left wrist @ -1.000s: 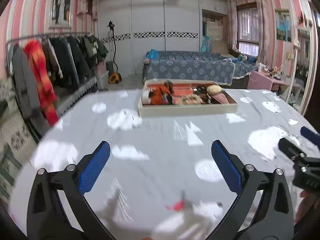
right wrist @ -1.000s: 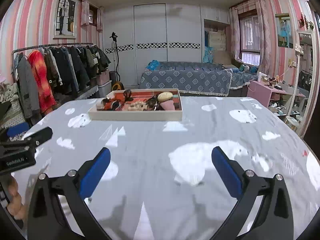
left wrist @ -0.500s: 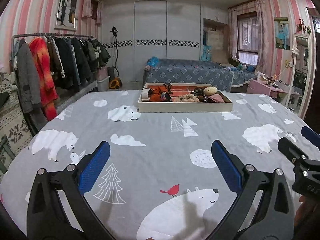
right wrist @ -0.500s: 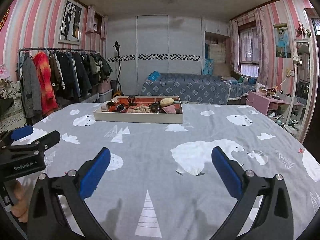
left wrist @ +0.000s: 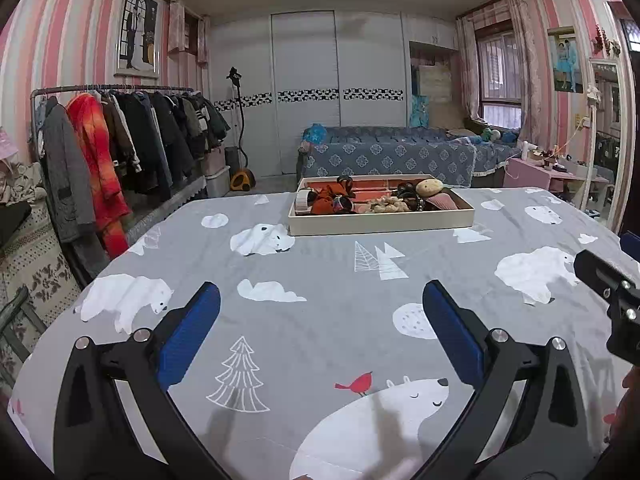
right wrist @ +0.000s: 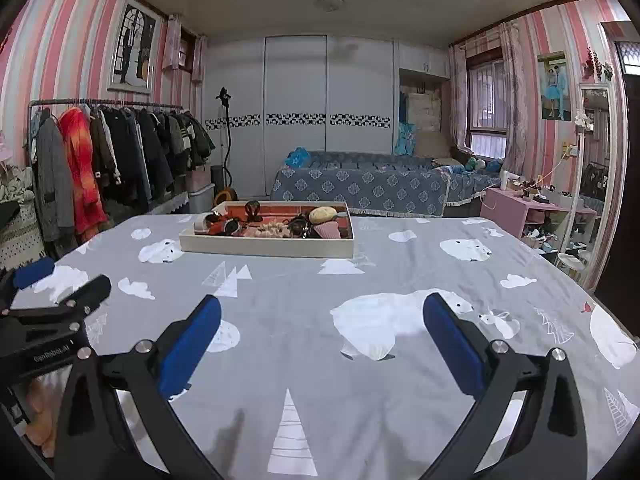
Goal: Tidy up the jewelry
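A cream tray (left wrist: 380, 222) (right wrist: 264, 246) with an orange lining stands at the far side of the table, holding a jumble of jewelry and hair accessories: a beige puff (left wrist: 429, 186) (right wrist: 324, 214), a pink ribbed piece (left wrist: 440, 202) (right wrist: 329, 230), an orange fabric piece (left wrist: 326, 200), beads (left wrist: 386, 205) (right wrist: 272, 232). My left gripper (left wrist: 320, 322) is open over the near cloth, far from the tray, nothing between its blue pads. My right gripper (right wrist: 322, 330) is open as well, empty, to the tray's near right. Each gripper shows at the edge of the other's view.
The table wears a grey cloth (left wrist: 320, 280) printed with polar bears and trees. A clothes rack (left wrist: 120, 144) stands on the left, a blue bed (left wrist: 392, 156) behind the table, a pink side table (right wrist: 520, 208) and a mirror at right. A hand (right wrist: 40, 420) holds the left gripper.
Both cameras have tilted upward and steadied, so more ceiling shows and the tray sits lower in view. Both grippers stay open and empty.
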Demonstrator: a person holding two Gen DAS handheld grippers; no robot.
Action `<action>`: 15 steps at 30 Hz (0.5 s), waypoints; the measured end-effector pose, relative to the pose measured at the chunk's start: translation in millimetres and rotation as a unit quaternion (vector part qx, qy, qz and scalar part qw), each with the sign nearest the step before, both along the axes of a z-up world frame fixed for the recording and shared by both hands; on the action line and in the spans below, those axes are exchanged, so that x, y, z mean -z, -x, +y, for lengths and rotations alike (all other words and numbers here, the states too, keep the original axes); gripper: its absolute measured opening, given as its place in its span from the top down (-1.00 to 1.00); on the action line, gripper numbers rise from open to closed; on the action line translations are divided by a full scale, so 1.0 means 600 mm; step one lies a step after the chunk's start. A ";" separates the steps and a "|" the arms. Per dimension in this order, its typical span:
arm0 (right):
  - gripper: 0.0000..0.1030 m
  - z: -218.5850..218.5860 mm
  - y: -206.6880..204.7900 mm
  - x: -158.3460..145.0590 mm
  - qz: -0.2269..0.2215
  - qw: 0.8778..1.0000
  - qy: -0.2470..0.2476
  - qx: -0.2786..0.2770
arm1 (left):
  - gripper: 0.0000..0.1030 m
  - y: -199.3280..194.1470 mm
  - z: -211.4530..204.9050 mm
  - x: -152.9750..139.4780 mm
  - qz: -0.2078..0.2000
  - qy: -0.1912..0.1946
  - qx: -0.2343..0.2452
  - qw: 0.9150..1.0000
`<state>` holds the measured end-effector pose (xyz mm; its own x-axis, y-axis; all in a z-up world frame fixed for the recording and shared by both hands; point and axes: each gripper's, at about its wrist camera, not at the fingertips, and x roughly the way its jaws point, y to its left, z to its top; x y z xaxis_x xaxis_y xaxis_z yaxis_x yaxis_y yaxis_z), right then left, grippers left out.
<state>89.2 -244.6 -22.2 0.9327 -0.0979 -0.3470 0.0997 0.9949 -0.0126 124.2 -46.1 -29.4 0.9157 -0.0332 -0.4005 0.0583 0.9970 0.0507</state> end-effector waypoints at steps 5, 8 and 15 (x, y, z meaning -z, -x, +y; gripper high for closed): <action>-0.92 0.000 -0.002 0.004 0.001 1.000 0.000 0.002 | -0.90 0.000 0.003 -0.001 -0.002 0.004 0.000 1.000; -0.92 0.001 -0.005 0.008 0.004 1.000 0.002 0.003 | -0.90 -0.001 0.007 -0.003 -0.001 0.008 0.001 1.000; -0.92 0.003 -0.005 0.011 0.005 1.000 0.006 0.006 | -0.90 -0.001 0.004 0.000 0.002 0.006 0.012 1.000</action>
<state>92.5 -242.7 -28.5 0.9282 -0.1127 -0.3546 0.1108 0.9935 -0.0259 124.9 -43.5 -29.2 0.9131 -0.0603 -0.4032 0.0825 0.9959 0.0379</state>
